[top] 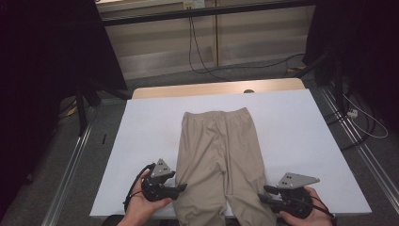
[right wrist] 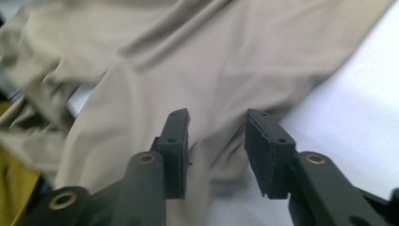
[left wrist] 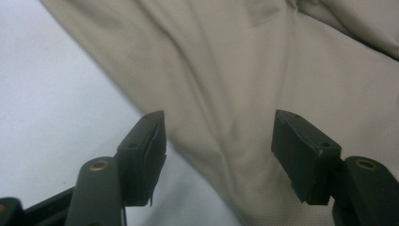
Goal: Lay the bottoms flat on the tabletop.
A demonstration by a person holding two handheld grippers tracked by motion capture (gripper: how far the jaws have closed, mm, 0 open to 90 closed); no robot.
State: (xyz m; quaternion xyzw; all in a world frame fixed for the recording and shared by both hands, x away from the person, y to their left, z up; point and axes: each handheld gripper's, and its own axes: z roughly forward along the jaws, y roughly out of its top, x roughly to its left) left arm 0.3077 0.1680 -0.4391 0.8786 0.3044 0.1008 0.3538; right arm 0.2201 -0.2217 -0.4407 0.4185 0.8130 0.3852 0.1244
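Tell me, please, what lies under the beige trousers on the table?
The beige trousers lie flat on a white table cover, which shows on both sides of them. Bare wood of the table shows at the far edge. What the cloth covers cannot be seen.

Each hand carries a black gripper. The left gripper [top: 181, 187] has a rounded black body, a grey three-cornered plate with small dark holes on top, and a black cable looping off its left side. The right gripper [top: 261, 193] bears the same grey plate and black housing. Seen close, the jaws are matte black blocks with flat pads, mounted on black arms set with brass-coloured rivets.
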